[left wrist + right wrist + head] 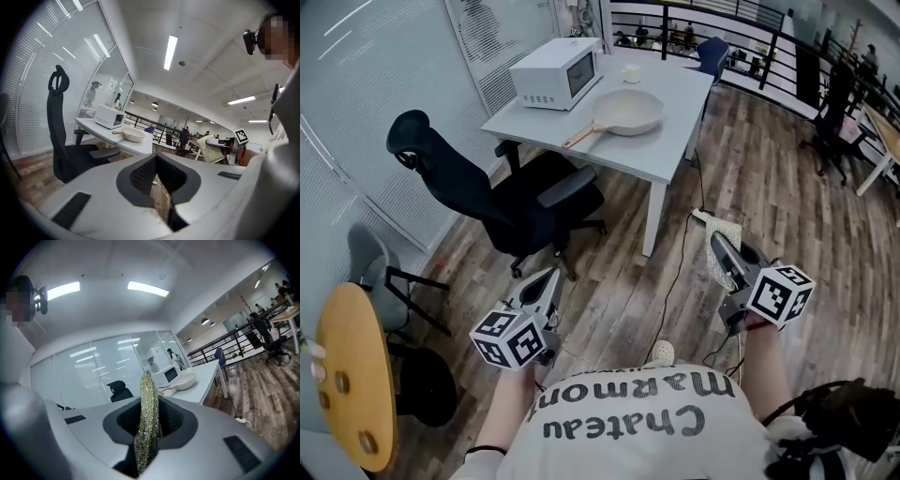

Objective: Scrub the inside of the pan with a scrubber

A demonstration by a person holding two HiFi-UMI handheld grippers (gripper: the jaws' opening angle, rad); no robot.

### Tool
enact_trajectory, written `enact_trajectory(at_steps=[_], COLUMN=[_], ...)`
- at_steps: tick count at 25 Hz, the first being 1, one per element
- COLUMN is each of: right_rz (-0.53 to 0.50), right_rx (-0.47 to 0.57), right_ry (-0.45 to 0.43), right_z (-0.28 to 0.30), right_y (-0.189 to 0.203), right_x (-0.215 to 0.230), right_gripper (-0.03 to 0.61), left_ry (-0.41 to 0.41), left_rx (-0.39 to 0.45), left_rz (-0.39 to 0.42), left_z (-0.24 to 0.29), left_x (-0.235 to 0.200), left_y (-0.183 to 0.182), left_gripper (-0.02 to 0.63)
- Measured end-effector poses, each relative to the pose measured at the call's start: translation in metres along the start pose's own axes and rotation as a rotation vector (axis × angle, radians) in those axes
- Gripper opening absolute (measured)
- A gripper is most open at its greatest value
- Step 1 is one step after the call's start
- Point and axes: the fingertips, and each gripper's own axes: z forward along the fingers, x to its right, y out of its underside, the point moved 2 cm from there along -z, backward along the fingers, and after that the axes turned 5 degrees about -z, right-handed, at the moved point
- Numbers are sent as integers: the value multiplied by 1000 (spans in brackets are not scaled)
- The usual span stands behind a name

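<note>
Your left gripper (551, 277), well short of the counter (670, 141), has its fingers closed together, empty; the pan (630, 111) lies on that counter by the microwave (555, 73); your right gripper (719, 242) pinches the scrubber (146, 423) between its fingers, also short of it

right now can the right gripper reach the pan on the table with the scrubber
Probably not yet: the pan sits on the white table, well beyond the right gripper. Open wood floor lies between.

Grey left claw (551, 275) and right claw (718, 240) bear marker cubes (508, 337); white lettered T-shirt (628, 422).
</note>
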Motion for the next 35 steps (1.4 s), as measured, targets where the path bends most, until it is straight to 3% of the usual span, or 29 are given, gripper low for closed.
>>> enact_trajectory(at_steps=[7, 15, 28, 35], right_rz=[-44, -118, -6, 13], right_rx=[-51, -75, -76, -96], right_ry=[-58, -139, -209, -179], right_z=[41, 78, 127, 175], right_y=[-38, -67, -54, -55], right_x=[81, 141, 173, 192], right_gripper=[57, 57, 57, 57], left_ry=[-17, -60, -122, -80], left_rx=[24, 46, 13, -12], left_rz=[-5, -2, -70, -87], left_z=[96, 176, 213, 263], left_x=[23, 36, 11, -25], left_y=[-17, -25, -20, -35], left_gripper=[-5, -5, -5, -5])
